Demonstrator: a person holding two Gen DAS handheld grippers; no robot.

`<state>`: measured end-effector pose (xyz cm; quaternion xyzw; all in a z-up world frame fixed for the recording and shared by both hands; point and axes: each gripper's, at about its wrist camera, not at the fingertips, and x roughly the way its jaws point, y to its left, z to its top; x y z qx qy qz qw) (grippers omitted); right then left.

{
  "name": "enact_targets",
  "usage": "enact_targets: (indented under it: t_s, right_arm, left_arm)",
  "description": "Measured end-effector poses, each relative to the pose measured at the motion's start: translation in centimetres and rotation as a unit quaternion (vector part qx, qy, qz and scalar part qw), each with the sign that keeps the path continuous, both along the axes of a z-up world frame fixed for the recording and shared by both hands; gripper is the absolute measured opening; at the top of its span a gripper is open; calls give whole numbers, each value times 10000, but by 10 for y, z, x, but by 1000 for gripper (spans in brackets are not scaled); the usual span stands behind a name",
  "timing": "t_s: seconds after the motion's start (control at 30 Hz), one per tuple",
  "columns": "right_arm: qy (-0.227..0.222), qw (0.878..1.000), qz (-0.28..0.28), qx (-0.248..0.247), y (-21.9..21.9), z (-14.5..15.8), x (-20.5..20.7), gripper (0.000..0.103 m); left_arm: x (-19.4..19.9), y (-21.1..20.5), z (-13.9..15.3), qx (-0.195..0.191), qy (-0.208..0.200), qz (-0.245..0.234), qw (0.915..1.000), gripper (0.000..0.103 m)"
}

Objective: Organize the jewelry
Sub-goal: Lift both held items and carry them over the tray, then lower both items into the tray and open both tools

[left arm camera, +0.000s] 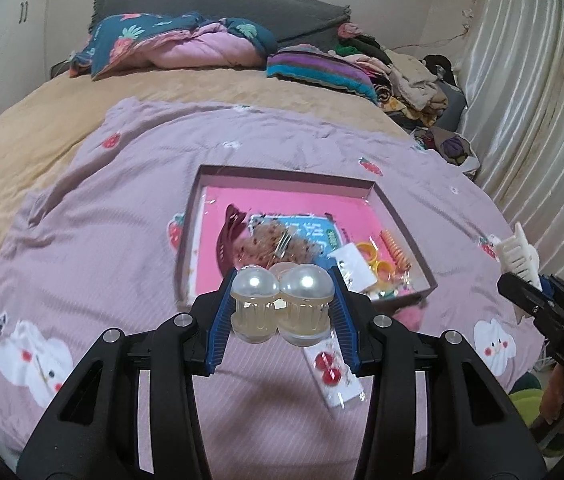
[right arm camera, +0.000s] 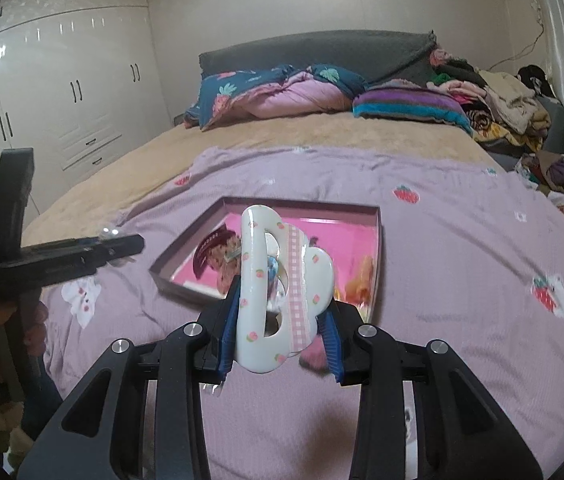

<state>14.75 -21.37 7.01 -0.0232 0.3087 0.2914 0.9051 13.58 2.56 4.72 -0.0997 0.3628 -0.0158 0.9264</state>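
Note:
My left gripper point(left arm camera: 282, 312) is shut on a pearl-topped clear hair claw point(left arm camera: 279, 304) and holds it above the bedspread, just short of the open pink-lined box point(left arm camera: 402, 216). My right gripper point(right arm camera: 279, 328) is shut on a white cloud-shaped hair claw point(right arm camera: 277, 292) with strawberry print, held before the same box point(right arm camera: 378, 240); it also shows in the left wrist view point(left arm camera: 520, 256). The box holds a maroon claw clip point(left arm camera: 229, 232), a brown speckled clip point(left arm camera: 269, 244), yellow rings point(left arm camera: 376, 260) and an orange spiral clip point(left arm camera: 396, 250).
A carded pair of red earrings point(left arm camera: 332, 368) lies on the purple strawberry bedspread point(left arm camera: 101, 220) under my left gripper. Pillows, a folded quilt point(left arm camera: 185, 44) and piled clothes point(left arm camera: 410, 76) sit at the headboard. Curtains point(left arm camera: 530, 92) hang right; a wardrobe point(right arm camera: 61, 92) stands left.

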Motion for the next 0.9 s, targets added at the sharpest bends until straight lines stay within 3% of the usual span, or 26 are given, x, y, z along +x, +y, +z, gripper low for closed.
enact_targets:
  t_s: [0.5, 0.9]
  right_arm:
    - [-90, 9998, -164, -86, 5, 2, 59, 34]
    - [364, 9985, -216, -341, 22, -42, 106, 34]
  left_arm:
    - [63, -29, -20, 179, 232, -278, 9992, 36]
    - [98, -26, -56, 106, 616, -247, 9977, 36]
